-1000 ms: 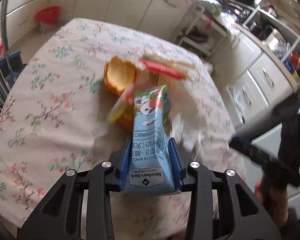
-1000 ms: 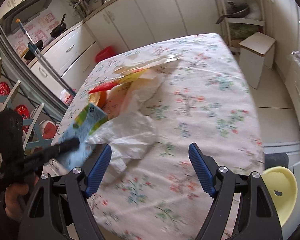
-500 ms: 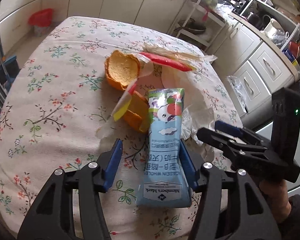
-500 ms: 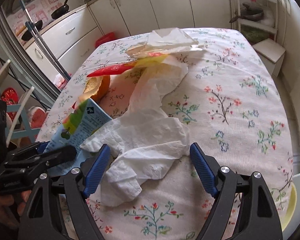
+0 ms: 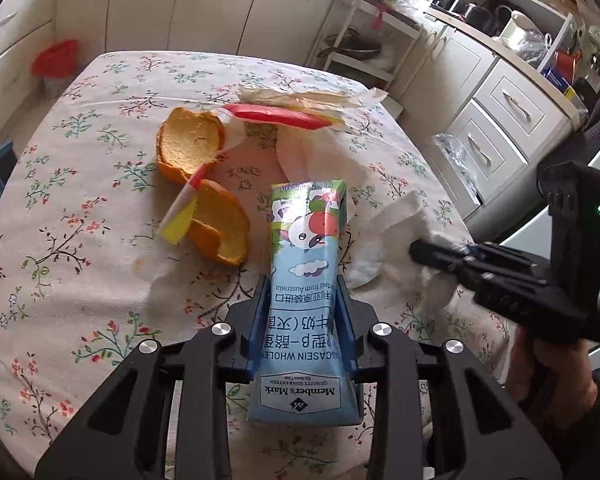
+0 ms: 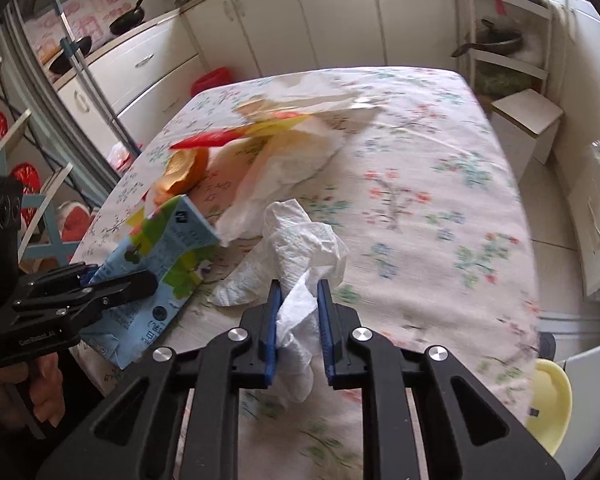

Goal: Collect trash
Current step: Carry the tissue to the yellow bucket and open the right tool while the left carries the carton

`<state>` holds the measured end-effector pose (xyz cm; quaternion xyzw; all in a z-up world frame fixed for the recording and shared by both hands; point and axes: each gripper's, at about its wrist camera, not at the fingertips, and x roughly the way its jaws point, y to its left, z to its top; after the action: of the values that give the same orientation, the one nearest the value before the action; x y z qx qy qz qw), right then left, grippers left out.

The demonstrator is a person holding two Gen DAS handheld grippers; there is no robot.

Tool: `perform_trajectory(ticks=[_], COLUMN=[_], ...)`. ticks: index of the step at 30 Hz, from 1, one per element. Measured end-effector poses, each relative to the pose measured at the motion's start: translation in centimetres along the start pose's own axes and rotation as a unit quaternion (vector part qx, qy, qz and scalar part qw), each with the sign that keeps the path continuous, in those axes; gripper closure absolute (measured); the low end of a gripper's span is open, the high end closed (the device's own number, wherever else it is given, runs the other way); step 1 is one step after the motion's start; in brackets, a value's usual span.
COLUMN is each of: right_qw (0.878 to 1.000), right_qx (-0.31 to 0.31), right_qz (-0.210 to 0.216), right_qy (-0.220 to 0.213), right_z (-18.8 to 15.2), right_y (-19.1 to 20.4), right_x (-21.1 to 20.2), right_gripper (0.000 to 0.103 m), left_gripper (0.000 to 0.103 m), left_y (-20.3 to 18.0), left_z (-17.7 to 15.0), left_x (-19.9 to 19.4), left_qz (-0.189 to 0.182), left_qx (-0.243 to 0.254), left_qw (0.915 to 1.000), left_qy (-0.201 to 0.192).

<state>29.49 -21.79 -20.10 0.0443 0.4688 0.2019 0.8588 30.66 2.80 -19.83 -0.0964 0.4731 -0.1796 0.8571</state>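
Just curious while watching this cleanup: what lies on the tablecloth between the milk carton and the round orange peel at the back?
In the left wrist view, between the milk carton and round orange peel lie a second peel and a red-yellow wrapper.

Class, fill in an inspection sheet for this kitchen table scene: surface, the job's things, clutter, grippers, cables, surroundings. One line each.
Surface: table under a floral cloth, lightly wrinkled.
Job's things: milk carton lifted at its base end; crumpled tissue; orange peels; red and yellow wrapper; a second tissue farther back.
Clutter: nothing seen beyond the trash.
Grippers: left gripper closing, fingers pressing the carton's sides; right gripper closing on the crumpled tissue, which bunches between its fingers.
Cables: nothing seen.
Surroundings: white cabinets, red bin on the floor, yellow bowl below the table edge.
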Motion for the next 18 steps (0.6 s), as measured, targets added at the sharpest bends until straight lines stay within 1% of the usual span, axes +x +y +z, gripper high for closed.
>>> perform_trajectory(ticks=[6,9,11,16,18], right_qw=[1.0,0.999,0.999,0.998,0.997], right_qx=[0.027,0.038,0.041,0.041,0.041], right_qz=[0.003,0.01,0.014,0.021,0.018], right_qy=[-0.001,-0.011,-0.019,-0.052,-0.066], right_z=[-0.6,-0.7,-0.7,-0.5,-0.5], right_y=[-1.9,-2.3,-2.3,-2.0,-2.0], right_x=[-1.0,-1.8,-2.3,-3.8,-4.6], right_gripper=[0.085,0.085,0.085,0.085,0.085], left_gripper=[0.072,0.072,0.073,0.073,0.073], left_y=[-0.5,-1.3,-1.8,-3.1,-3.7], left_z=[-0.3,-0.3,-0.3,-0.2,-0.1], left_x=[0.9,0.4,-0.2,-1.8,-2.2], left_qz=[0.005,0.005,0.006,0.009,0.009], left_qx=[-0.007,0.0,0.008,0.019,0.022], left_qw=[0.9999,0.9998,0.9992,0.9957,0.9946], left_qy=[0.005,-0.017,-0.04,-0.09,-0.101])
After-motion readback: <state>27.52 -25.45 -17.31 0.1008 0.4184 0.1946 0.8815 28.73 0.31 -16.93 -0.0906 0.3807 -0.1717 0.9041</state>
